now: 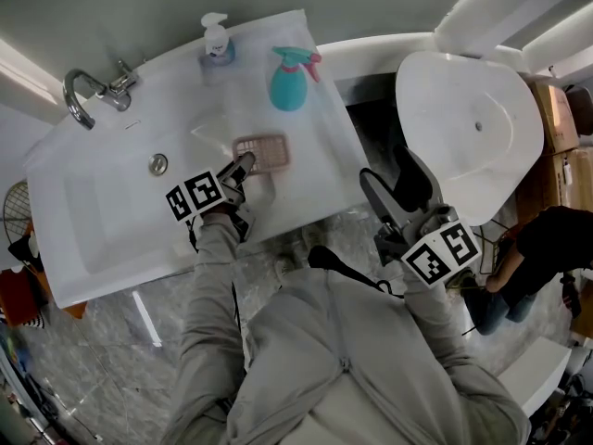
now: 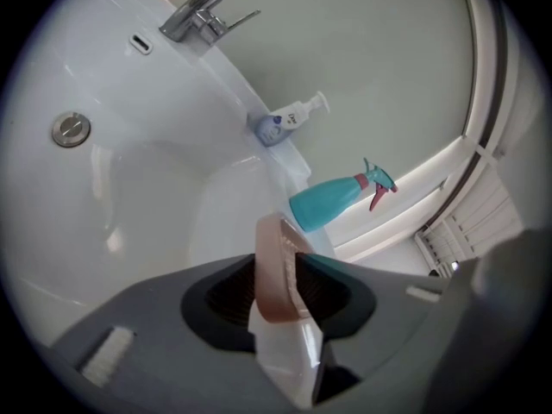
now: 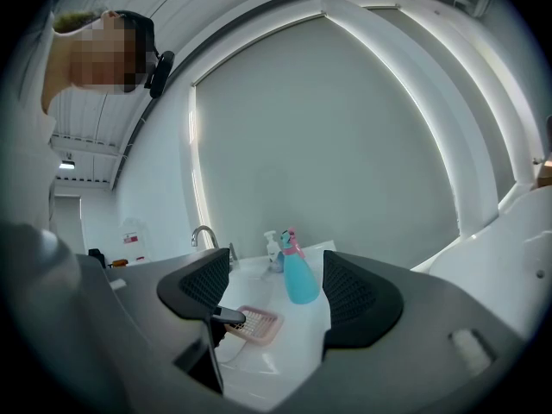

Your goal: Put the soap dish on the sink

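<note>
The pink slotted soap dish (image 1: 264,152) lies flat at the white sink's (image 1: 102,221) right ledge, in front of the teal spray bottle (image 1: 289,82). My left gripper (image 1: 243,164) is shut on the dish's near edge. In the left gripper view the dish (image 2: 274,270) stands edge-on between the dark pads of the left gripper (image 2: 278,296). I cannot tell whether the dish rests on the ledge. My right gripper (image 1: 389,179) hangs open and empty, right of the sink. The right gripper (image 3: 276,291) looks across at the dish (image 3: 254,324).
A chrome faucet (image 1: 88,95) and a drain plug (image 1: 158,163) sit at the basin's left. A white pump bottle (image 1: 217,41) stands at the back ledge beside the spray bottle. A large white fixture (image 1: 473,128) stands to the right, with a person in dark clothes (image 1: 542,248) beyond.
</note>
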A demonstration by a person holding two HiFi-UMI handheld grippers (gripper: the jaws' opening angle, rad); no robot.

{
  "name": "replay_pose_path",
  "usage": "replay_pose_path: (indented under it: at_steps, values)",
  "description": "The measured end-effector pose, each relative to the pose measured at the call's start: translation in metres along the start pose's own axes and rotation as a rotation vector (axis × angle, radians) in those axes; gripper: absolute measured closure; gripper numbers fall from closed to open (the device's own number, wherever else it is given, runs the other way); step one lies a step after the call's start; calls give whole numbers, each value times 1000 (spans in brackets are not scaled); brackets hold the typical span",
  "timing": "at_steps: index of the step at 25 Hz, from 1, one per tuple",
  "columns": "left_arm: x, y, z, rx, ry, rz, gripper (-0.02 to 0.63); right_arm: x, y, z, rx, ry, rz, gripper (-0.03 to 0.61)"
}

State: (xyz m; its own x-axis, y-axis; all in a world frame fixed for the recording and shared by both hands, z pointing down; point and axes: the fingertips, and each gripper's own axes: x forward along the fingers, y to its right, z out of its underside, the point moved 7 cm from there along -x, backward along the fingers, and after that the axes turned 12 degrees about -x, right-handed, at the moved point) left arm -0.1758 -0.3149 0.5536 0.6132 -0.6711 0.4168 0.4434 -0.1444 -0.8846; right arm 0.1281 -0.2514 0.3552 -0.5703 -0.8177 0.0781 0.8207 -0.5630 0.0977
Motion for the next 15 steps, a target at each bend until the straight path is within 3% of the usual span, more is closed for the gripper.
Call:
replay_pose_path:
  at_steps: [4,6,15]
  values:
    - [8,6,6,49,-40,7,425,0,4,1,3,-1,1,239]
    - [12,8,9,88,-64,-10,364,1,7,2,5,-4,3,239]
    - [31,22,24,269,-181,-90,264,5,12,5,15,-10,8,239]
